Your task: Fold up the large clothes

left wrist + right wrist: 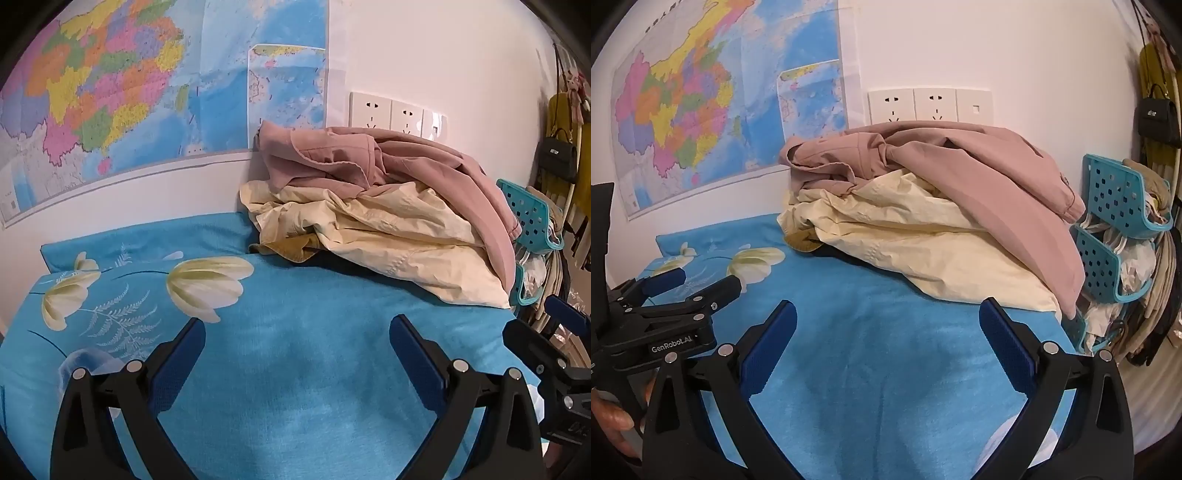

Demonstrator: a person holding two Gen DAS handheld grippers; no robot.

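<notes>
Both jaws stood spread wide and empty, the left gripper (297, 325) and right gripper (888, 310) hovering side by side over bare blue bedsheet (886, 350). Beyond that open stretch, the pink garment (979, 166) lay heaped on the cream garment (923, 236) against the wall, reaching the bed's right edge beside a teal basket (1115, 195).

Black claw (888, 321), blue ribbed pads (1006, 349)

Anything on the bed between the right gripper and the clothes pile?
No. In the right wrist view, only bare blue bedsheet lies between the open right gripper and the pile.
</notes>
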